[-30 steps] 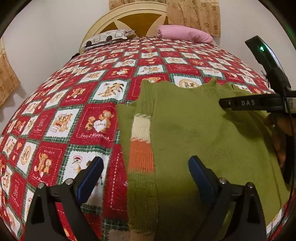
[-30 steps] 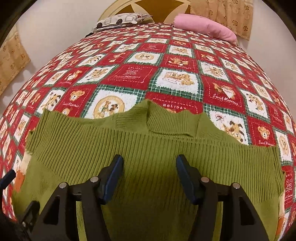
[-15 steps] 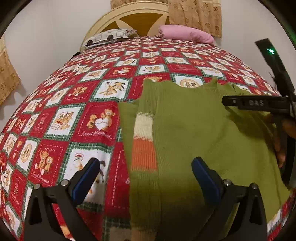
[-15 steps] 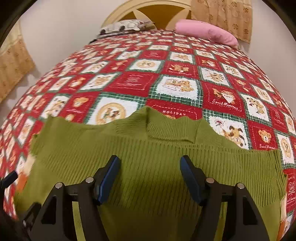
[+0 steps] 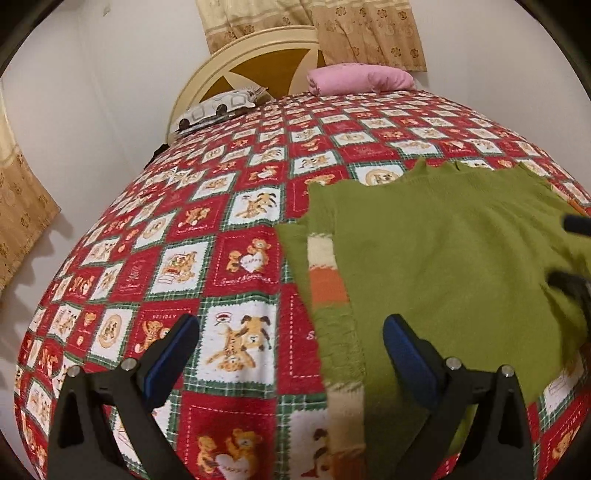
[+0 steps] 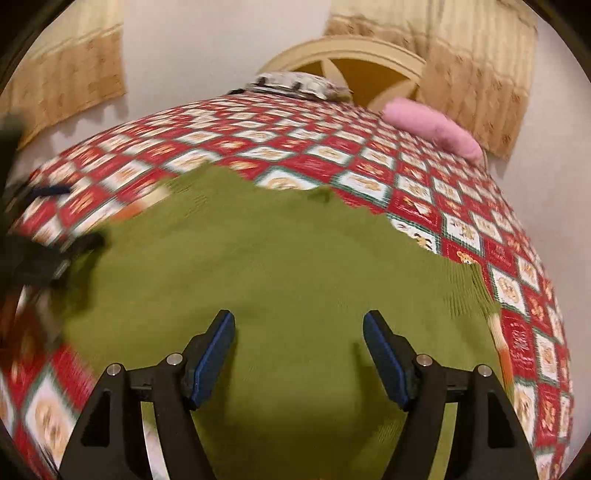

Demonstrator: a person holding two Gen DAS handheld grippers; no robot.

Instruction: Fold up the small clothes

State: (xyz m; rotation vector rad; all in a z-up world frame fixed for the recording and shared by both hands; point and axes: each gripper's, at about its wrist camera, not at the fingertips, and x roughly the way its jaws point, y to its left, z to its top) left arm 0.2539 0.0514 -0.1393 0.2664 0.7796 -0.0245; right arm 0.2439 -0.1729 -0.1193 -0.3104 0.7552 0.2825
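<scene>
both grippers have pulled back and up since the earlier frame, so way more of the bed shows now, and the right wrist view has swung and gone blurry.

left gripper (image 5: 291, 345) hangs over the quilt with its jaws spread wide, nothing between them. its blue pads (image 5: 406, 354) sit apart, the one at 7 o'clock over bare christmas quilt (image 5: 192, 266), the one at 5 o'clock over the sweater's edge.

right gripper (image 6: 299, 356) is also wide apart and empty, both pads hovering over green knit.

green sweater (image 5: 443, 258) lies flat on the quilt, filling the 3 to 5 o'clock part of the left view and the middle of the right view (image 6: 277, 266). the striped sleeve (image 5: 325, 280), cream and orange bands, is folded along the sweater's left side, running down toward 6 o'clock. neckline points toward 12 o'clock.

up at the headboard (image 5: 258, 62) end there's a pink pillow (image 5: 358, 77) at about 1 o'clock and a patterned pillow (image 5: 218, 109) at about 11. tan curtains (image 5: 314, 29) hang behind.

a dark blurry bit of the other gripper shows at 3 o'clock in the left view.
</scene>
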